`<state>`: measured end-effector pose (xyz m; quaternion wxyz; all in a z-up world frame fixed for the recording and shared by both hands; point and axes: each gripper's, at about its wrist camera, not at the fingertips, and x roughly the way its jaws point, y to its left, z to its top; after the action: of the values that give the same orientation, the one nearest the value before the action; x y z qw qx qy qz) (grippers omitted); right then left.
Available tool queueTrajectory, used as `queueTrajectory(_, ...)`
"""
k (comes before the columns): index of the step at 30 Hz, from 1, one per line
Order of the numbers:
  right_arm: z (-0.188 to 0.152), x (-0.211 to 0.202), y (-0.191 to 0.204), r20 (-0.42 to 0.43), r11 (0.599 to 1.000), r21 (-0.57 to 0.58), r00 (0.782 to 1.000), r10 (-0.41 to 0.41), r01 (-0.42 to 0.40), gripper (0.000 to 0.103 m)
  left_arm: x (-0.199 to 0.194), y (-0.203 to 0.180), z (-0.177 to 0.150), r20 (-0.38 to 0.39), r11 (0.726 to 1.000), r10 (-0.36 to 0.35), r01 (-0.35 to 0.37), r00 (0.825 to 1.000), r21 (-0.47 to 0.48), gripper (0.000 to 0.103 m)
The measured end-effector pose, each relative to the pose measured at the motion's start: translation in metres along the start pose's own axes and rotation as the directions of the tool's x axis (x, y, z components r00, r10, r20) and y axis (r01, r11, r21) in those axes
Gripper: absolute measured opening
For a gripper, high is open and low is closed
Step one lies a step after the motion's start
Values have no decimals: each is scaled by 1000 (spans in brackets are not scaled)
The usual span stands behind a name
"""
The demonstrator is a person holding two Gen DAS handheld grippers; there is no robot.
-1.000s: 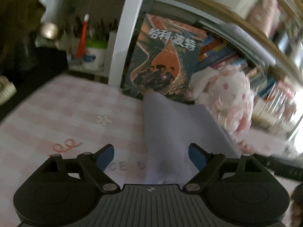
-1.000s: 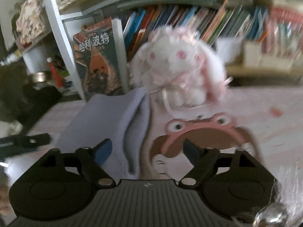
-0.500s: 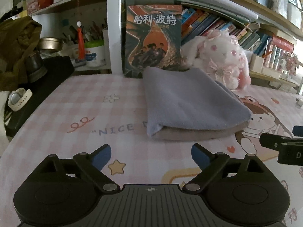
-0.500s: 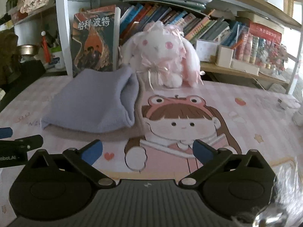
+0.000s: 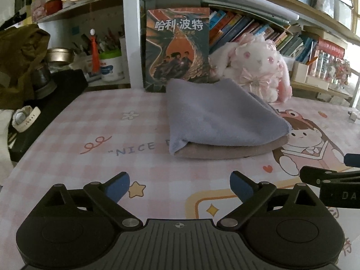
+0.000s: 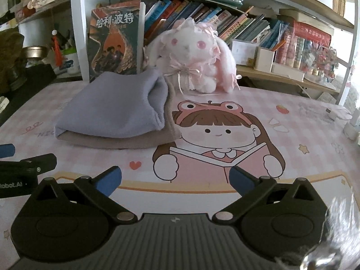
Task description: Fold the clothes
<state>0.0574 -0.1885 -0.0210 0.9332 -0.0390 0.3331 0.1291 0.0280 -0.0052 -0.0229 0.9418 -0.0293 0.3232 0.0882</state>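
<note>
Folded garment (image 5: 221, 121) mid-frame on desk (image 5: 90, 130); left gripper (image 5: 179, 185) and right gripper (image 6: 175, 178) jaws wide, empty. Judgement: square loose edges gently.

Folded cloths: two, stacked, lavender (image 5: 220, 114) over beige (image 5: 227, 149). Grippers: two, left (image 5: 179, 185), right (image 6: 175, 178). Plush rabbit (image 6: 193, 58): one. Upright book (image 5: 176, 47): one.

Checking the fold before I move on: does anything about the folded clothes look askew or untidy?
Slightly. The purple cloth sits off-square on the beige cloth beneath, leaving a beige strip along the front and right. Its front-left corner droops to the mat.
</note>
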Motion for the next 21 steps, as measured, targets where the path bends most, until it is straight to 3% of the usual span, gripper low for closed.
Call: queueTrajectory(21, 1, 0, 2, -22, 999, 28, 1000, 18, -18, 103, 2, 3, 0, 0, 1000, 19, -19, 1000, -10, 97)
